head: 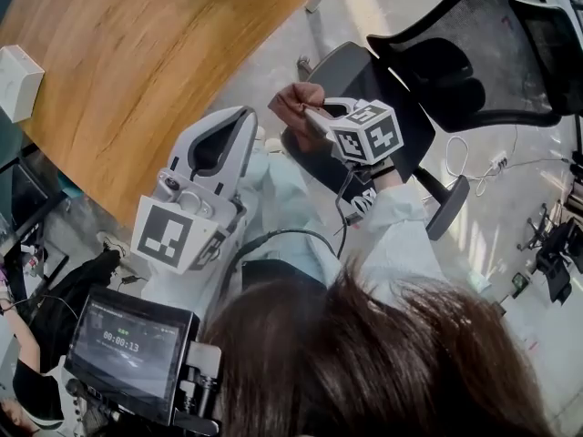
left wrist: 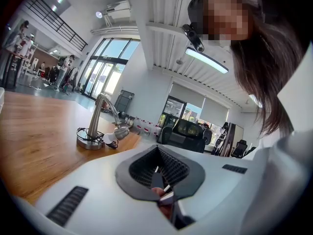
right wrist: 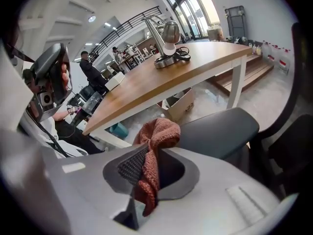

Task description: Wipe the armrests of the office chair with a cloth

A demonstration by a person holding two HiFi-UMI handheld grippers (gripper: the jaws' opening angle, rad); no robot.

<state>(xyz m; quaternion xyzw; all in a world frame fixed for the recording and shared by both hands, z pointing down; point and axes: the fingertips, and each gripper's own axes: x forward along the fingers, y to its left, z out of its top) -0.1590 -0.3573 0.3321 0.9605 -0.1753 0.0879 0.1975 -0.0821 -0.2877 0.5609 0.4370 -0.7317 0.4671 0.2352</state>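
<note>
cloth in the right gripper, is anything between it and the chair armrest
Nothing visible does. The right gripper is shut on the cloth, and the armrest lies just beyond it to the right, with nothing seen between them.

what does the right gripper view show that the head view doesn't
Only the right gripper view: a cardboard box under the table and people standing far off. Only the head view: a screen with a timer and cables on the floor. Both: the right gripper shut on the reddish cloth, the wooden table, the dark chair.
</note>
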